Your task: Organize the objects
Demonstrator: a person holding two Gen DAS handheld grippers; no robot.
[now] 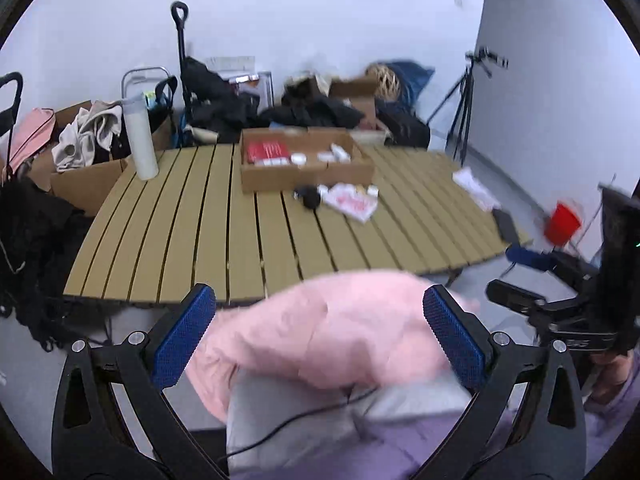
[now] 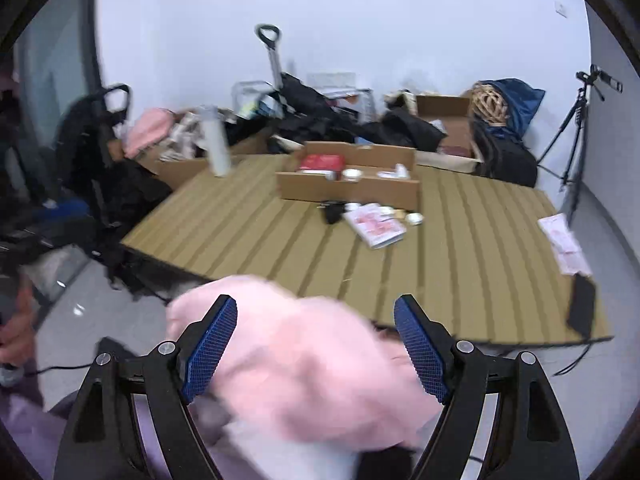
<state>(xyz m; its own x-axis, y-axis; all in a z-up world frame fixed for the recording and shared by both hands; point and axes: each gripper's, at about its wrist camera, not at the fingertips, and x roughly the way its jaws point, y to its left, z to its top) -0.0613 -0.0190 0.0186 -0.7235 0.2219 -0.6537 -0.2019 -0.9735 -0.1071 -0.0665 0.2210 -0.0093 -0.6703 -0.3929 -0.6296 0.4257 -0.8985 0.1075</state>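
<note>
Below, in the left wrist view, the left tongs (image 1: 320, 340) stand spread wide, their blue pads (image 1: 184, 336) on either side of a blurred pink cloth (image 1: 328, 328) that lies on the person's lap, short of the tabletop (image 1: 200, 216). The pads do not seem to press the cloth (blur makes the edges hard to judge). On the slatted tabletop, toward its far side, sits an open cardboard box (image 1: 304, 164) with a red book (image 1: 268, 152) and small white items inside. Just in front of the box lie a black plug (image 1: 308, 196) and a red-and-white packet (image 1: 352, 200). A white bottle (image 1: 140, 140) stands upright at the far left corner. At the right edge the other gripper's black frame shows, with a red cup (image 1: 562, 224) beyond it.

From the right wrist view, the right tongs (image 2: 316, 344) are also spread, with the pink cloth (image 2: 304, 360) between and beneath the pads (image 2: 212, 344), not visibly pinched. The box (image 2: 352, 180) sits at the far middle of the tabletop (image 2: 460, 260), the packet (image 2: 376, 224) near it. A black phone (image 2: 582, 308) lies at the near right corner. A tripod (image 2: 576, 128) stands by the wall.
</note>
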